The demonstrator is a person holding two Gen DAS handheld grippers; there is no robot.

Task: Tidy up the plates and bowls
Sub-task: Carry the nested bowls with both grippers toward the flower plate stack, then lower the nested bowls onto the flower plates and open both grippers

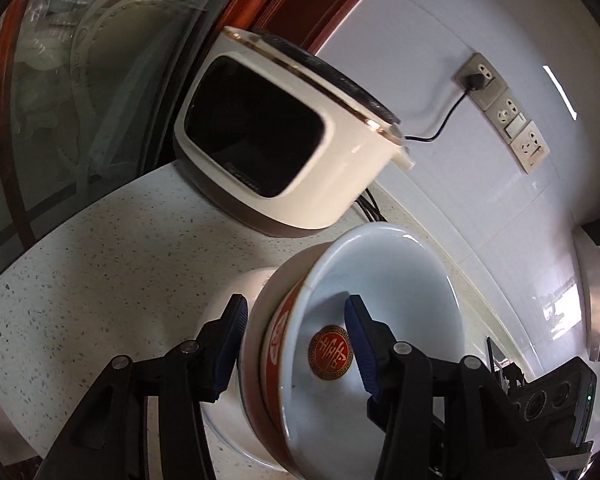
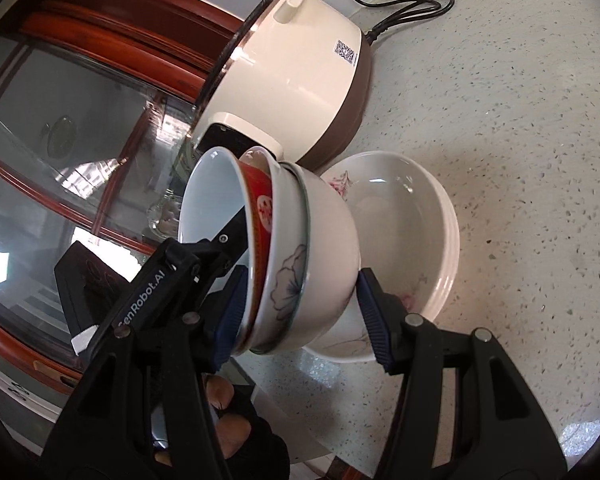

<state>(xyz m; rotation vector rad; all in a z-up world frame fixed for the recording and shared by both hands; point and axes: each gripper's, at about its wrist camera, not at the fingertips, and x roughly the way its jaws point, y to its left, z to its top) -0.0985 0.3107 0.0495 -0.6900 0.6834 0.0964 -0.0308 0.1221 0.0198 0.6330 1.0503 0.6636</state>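
**Bowls stacked and held by both my hand-held grippers beside the rice cooker**

Bowls nested three deep sit tipped on their side just in front of the rice cooker (image 2: 296, 76), which I take as my landmark. The innermost is the red-banded bowl (image 1: 380, 308), white inside with a round red and gold emblem on its floor. It sits within a bowl with a grey-blue flower (image 2: 290, 276), and that one sits inside a plain cream bowl (image 2: 332, 248).

My left hand-held gripper (image 1: 296, 344) straddles the rim of the red-banded bowl: one blue pad (image 1: 360, 344) lies inside against the white wall, the other outside against the stack, so it is clamped on that bowl.

My right hand-held gripper (image 2: 304, 312) spans the whole stack from the side, one blue pad at the rims and the other at the base of the cream bowl; it holds the stack at a wide spread.

Behind the stack, on the side away from the rice cooker's dark window, a shallow white dish with pink flowers (image 2: 412, 224) rests on the speckled surface (image 2: 500, 160), with the cream bowl's base leaning into it. The rice cooker's black cord (image 2: 404, 4) trails across the surface behind it and runs up to a wall socket (image 1: 480, 78).
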